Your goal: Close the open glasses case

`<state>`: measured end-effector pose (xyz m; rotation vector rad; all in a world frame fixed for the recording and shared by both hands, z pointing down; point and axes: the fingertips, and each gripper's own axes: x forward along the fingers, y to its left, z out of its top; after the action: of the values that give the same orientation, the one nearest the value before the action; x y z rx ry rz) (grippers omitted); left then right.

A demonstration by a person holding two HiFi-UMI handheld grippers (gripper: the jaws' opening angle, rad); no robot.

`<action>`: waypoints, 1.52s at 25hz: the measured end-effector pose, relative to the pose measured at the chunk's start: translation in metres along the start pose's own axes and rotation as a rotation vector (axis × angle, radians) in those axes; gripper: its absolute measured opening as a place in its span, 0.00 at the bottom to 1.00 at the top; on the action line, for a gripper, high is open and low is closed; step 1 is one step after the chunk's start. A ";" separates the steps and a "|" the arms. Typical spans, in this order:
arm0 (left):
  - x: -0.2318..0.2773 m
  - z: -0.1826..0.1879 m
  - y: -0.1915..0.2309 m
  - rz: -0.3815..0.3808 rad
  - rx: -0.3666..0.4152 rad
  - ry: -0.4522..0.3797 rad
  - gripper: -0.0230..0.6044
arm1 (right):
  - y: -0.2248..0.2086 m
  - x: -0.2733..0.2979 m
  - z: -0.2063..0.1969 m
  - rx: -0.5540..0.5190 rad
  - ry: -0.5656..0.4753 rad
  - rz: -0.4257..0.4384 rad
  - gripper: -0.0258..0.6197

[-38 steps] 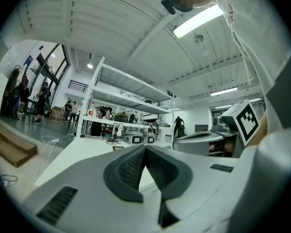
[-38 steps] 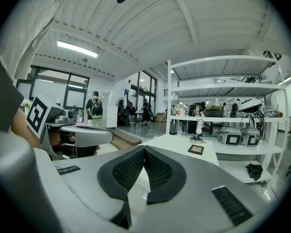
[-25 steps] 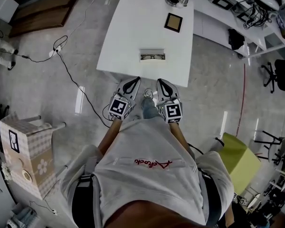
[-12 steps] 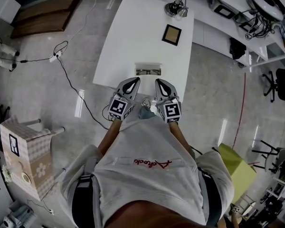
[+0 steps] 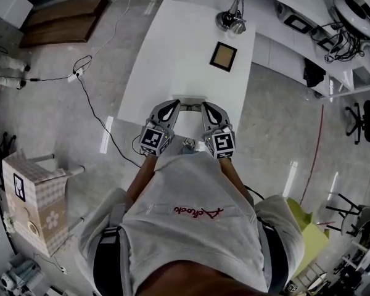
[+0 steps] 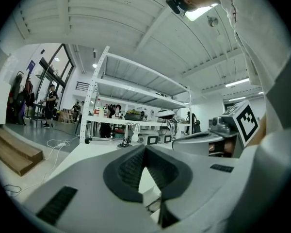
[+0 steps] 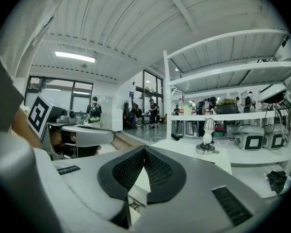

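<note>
The open glasses case point(image 5: 192, 102) lies at the near edge of the white table point(image 5: 172, 48); only a thin strip of it shows between my two grippers. In the head view my left gripper point(image 5: 174, 104) points at the case's left end and my right gripper point(image 5: 208, 106) at its right end, both just over the table edge. Whether either one touches the case is hidden. The left gripper view shows the left gripper point(image 6: 144, 148) with its pads met at the tip and nothing held. The right gripper point(image 7: 144, 150) looks the same in its own view.
Further back on the table stand a metal lamp-like object point(image 5: 230, 18) and a brown framed square point(image 5: 224, 56). A second desk with gear point(image 5: 308, 17) runs along the right. Cables point(image 5: 86, 85), wooden boards point(image 5: 61, 20) and a cardboard box point(image 5: 34, 199) lie on the floor to the left.
The person has stepped up to the table. Both grippers moved forward from short of the table edge to either end of the case.
</note>
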<state>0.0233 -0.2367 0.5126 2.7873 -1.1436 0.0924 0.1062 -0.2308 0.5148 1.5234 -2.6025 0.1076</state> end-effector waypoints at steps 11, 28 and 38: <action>0.014 -0.014 0.011 0.036 -0.025 0.028 0.05 | -0.015 0.016 -0.014 0.023 0.021 0.023 0.05; 0.007 -0.033 0.032 -0.010 -0.083 0.088 0.05 | -0.003 0.027 -0.033 0.060 0.114 -0.020 0.05; -0.010 -0.060 0.030 -0.021 -0.122 0.159 0.05 | 0.020 0.017 -0.074 0.116 0.208 -0.007 0.05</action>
<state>-0.0053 -0.2421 0.5740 2.6313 -1.0452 0.2292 0.0854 -0.2266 0.5906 1.4686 -2.4649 0.4012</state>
